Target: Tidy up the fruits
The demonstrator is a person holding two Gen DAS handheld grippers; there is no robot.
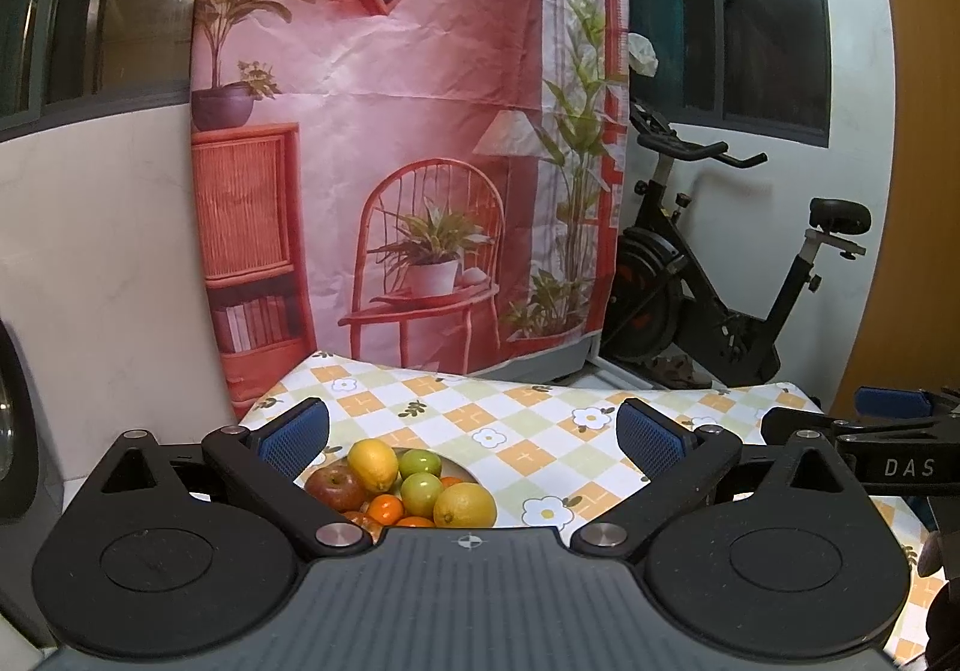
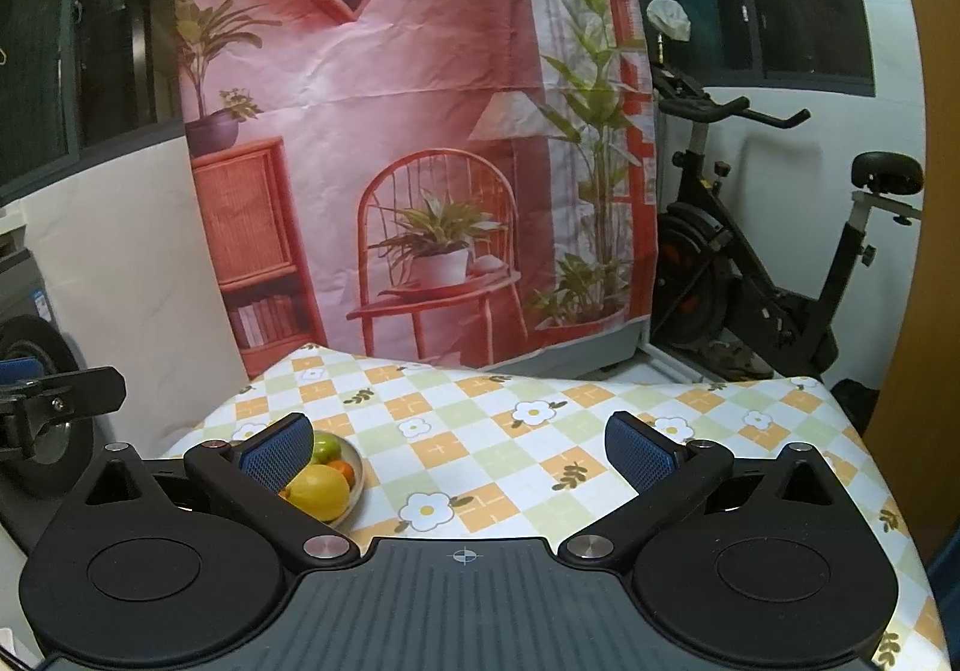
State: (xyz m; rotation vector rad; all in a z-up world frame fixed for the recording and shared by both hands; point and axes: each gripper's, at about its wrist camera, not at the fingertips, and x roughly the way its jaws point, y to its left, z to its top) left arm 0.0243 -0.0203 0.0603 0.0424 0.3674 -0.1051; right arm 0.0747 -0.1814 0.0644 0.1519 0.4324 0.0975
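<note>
The left gripper (image 1: 473,440) is held with its blue-padded fingers (image 1: 297,434) spread wide apart, and nothing is clamped between them. Directly below the gap, toward 6 o'clock in the left wrist view, a bowl (image 1: 465,472) of fruit is seen on the desk (image 1: 540,431), partly hidden by the gripper body. In the bowl, a red apple (image 1: 335,487) is placed at 9 o'clock, a lemon (image 1: 373,464) at 11 o'clock, a second lemon (image 1: 465,504) at 4 o'clock, two green fruits (image 1: 421,478) near the centre, and small oranges (image 1: 385,509) along the near edge. The fruits are packed touching one another. The right gripper (image 2: 459,446) is likewise held fully parted and empty, above bare tablecloth. In the right wrist view the same bowl (image 2: 358,467) is found at 9 o'clock of the gap, just behind the left-hand finger (image 2: 277,452), with a lemon (image 2: 318,491), a green fruit (image 2: 327,448) and an orange (image 2: 343,470) visible. The desk is covered by a checked cloth printed with white flowers. Beyond its far edge, at 12 o'clock, a printed backdrop (image 1: 408,131) showing a pink room is hung, and at 2 o'clock an exercise bike (image 1: 732,275) is parked on the floor.
</note>
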